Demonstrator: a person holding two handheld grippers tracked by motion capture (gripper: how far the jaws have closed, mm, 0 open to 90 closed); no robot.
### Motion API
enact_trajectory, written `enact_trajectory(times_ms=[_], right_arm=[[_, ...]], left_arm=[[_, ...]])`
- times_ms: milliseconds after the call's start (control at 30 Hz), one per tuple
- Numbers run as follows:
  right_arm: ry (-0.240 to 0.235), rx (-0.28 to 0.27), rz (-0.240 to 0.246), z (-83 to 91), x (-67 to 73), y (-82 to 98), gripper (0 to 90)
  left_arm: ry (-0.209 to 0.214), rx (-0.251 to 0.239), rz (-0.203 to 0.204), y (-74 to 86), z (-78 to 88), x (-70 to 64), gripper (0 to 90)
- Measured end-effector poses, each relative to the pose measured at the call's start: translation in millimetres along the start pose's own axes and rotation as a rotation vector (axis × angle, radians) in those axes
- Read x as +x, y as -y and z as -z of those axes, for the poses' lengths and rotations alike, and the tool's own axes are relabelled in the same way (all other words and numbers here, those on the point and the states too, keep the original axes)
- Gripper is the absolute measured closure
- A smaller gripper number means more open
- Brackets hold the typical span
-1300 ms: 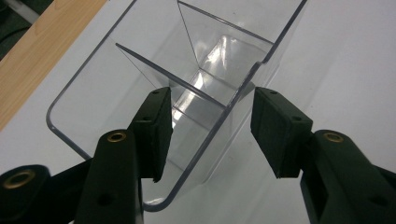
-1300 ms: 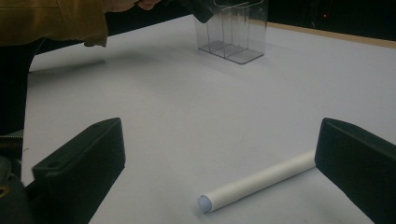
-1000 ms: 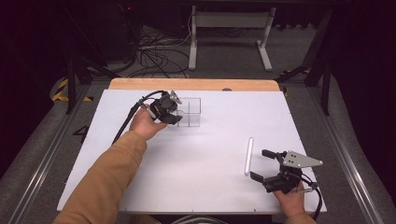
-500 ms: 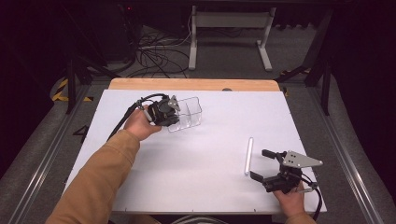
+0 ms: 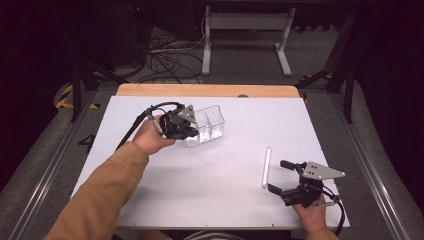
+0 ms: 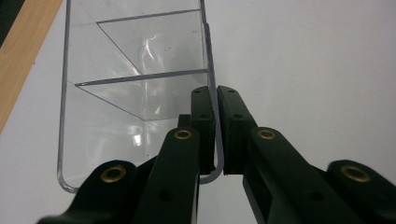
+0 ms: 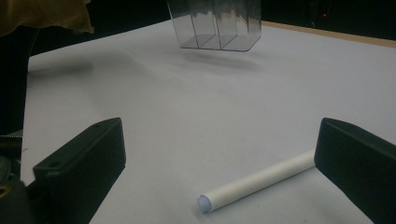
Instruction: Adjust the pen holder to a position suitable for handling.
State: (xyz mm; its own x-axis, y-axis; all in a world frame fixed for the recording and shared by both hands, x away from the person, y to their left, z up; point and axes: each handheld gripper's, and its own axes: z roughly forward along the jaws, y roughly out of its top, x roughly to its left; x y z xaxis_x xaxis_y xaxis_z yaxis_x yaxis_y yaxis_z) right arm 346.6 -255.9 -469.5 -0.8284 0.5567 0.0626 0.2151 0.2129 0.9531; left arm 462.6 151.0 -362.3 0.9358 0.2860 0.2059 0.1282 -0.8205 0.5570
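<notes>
Gripping the clear plastic divided organiser (image 5: 207,125) by one wall, the left gripper (image 6: 215,135) jaws have just closed; the white cylindrical tube (image 7: 259,181) lies crosswise between the right gripper (image 7: 224,177) open jaws.

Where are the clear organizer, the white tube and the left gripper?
organizer (image 5: 210,124): high view, on its clear divided body.
tube (image 7: 261,179): right gripper view, on its middle.
left gripper (image 6: 215,135): left gripper view, between its tips, shut on the organizer's wall.

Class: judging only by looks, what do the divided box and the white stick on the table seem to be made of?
Divided box: probably clear hard plastic such as acrylic, glossy; the table shows through its walls and the edges glint.
White stick: perhaps a matt paper or plastic tube; its even, dull white surface leaves the material open.
</notes>
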Motion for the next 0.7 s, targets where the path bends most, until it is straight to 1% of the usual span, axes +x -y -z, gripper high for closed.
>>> enact_trajectory(times_ms=[67,133,400,533,567,700], right_arm=[[0.000,0.000,0.000,0.0,0.0,0.0,2.3],[-0.001,0.000,-0.001,-0.1,0.1,0.0,2.3],[-0.002,0.000,-0.001,0.0,0.3,0.0,2.3],[-0.001,0.002,0.000,-0.1,0.3,0.0,2.3],[-0.001,0.002,0.000,-0.1,0.3,0.0,2.3],[-0.001,0.002,0.000,-0.2,0.4,0.0,2.3]], left_arm=[[0.020,-0.010,-0.025,-2.0,1.8,-5.7,86.1],[0.050,-0.013,-0.052,-3.7,1.9,-10.9,86.1],[0.178,-0.010,-0.187,-11.8,2.1,-37.1,86.1],[0.230,0.007,-0.212,-10.4,0.1,-42.9,86.1],[0.236,0.018,-0.223,-9.9,-0.3,-43.3,86.1],[0.267,0.036,-0.235,-7.3,-2.5,-44.2,86.0]])
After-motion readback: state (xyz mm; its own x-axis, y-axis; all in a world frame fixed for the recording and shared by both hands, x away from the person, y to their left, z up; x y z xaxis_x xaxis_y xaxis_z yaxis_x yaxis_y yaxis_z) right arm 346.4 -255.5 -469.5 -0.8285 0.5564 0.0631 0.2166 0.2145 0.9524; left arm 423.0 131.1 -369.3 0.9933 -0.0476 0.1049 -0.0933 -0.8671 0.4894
